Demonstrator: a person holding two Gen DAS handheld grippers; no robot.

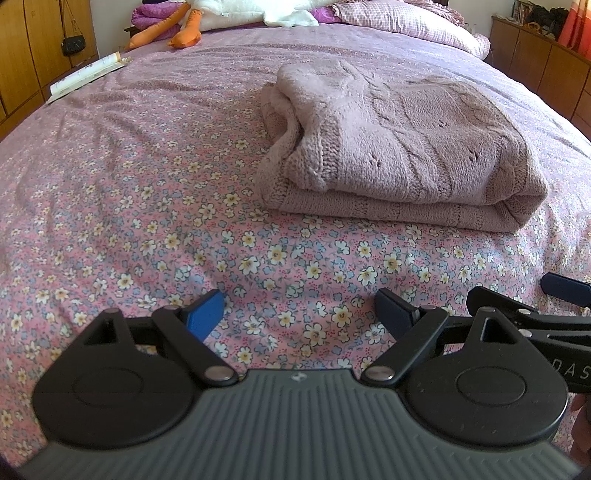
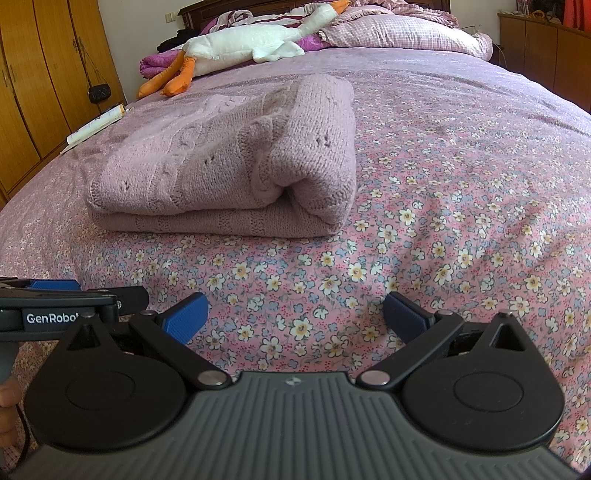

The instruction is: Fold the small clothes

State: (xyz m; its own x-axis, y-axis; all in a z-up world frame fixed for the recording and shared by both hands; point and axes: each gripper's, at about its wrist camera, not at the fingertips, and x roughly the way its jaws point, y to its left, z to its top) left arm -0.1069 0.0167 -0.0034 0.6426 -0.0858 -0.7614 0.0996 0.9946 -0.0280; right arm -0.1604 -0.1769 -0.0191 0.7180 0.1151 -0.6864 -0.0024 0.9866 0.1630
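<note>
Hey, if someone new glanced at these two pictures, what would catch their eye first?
Probably the folded pink sweater lying in the middle of the flowered bedspread. Next, the white stuffed goose with orange legs up by the pillow. Both the left gripper and right gripper sit open and empty, short of the sweater.

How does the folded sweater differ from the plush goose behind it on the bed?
The sweater is mauve knit; the goose is white plush with orange legs. The sweater is a folded stack mid-bed near the grippers; the goose sprawls lengthwise by the pillows. Both rest on the floral bedspread, untouched.
</note>
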